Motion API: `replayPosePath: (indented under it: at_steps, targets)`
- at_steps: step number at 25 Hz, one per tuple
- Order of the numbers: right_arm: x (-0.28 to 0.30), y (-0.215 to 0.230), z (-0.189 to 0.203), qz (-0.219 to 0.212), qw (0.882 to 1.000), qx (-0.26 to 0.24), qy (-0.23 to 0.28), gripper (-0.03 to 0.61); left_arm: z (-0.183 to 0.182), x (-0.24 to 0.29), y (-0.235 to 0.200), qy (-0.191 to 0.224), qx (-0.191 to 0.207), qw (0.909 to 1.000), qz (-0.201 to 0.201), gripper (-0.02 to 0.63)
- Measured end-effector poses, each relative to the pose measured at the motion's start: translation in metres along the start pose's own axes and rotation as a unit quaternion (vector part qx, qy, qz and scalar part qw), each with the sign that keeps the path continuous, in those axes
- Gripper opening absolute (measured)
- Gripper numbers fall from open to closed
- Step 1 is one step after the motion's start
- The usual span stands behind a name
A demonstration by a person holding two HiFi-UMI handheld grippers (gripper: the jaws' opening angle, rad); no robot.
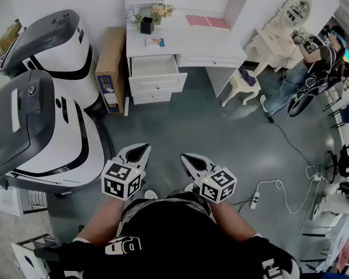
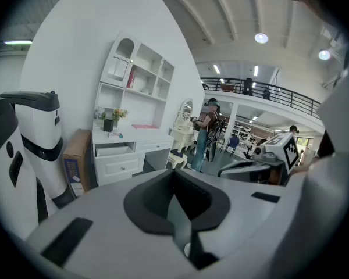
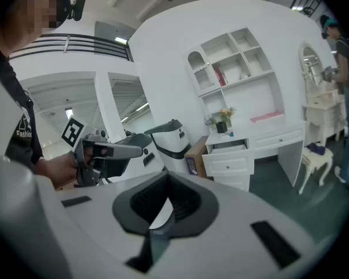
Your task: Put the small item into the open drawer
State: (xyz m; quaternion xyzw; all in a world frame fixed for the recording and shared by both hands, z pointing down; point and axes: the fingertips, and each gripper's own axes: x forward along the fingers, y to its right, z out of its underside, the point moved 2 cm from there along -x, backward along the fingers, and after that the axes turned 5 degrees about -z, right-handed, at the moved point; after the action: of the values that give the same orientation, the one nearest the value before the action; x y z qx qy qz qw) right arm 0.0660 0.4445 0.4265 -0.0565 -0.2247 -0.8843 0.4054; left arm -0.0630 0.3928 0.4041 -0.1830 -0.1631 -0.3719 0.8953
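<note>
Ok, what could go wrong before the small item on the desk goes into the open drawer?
The small item lies close to the black flower pot on the desk; a wide reach might knock the pot over.
A power strip lies on the floor at the right; a step there might catch it.
The left gripper and right gripper have shut, empty jaws; arriving shut could push the item away.

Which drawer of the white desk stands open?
The top left drawer, below the flowers: it is pulled out, while the other drawers sit flush.
</note>
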Motion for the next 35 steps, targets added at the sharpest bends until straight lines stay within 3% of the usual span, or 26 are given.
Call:
replayPosePath:
  at_steps: [16,19,25,35]
  targets:
    - [0.004,-0.01,0.001,-0.002,1.0,0.01,0.013,0.008,0.007,-0.006,-0.004,-0.007,0.01,0.9999,0.011,0.014]
    - [0.008,-0.015,0.0,0.004,1.0,-0.008,0.009,0.008,0.01,-0.008,-0.007,-0.009,0.01,0.9999,0.011,0.014]
    - [0.013,-0.021,0.005,0.01,1.0,-0.028,-0.008,0.008,0.02,-0.01,-0.013,-0.009,-0.001,0.9999,0.011,0.014]
    - [0.017,-0.01,0.004,0.019,1.0,-0.008,-0.013,0.008,0.024,-0.009,-0.017,-0.006,-0.018,0.9998,0.003,0.014]
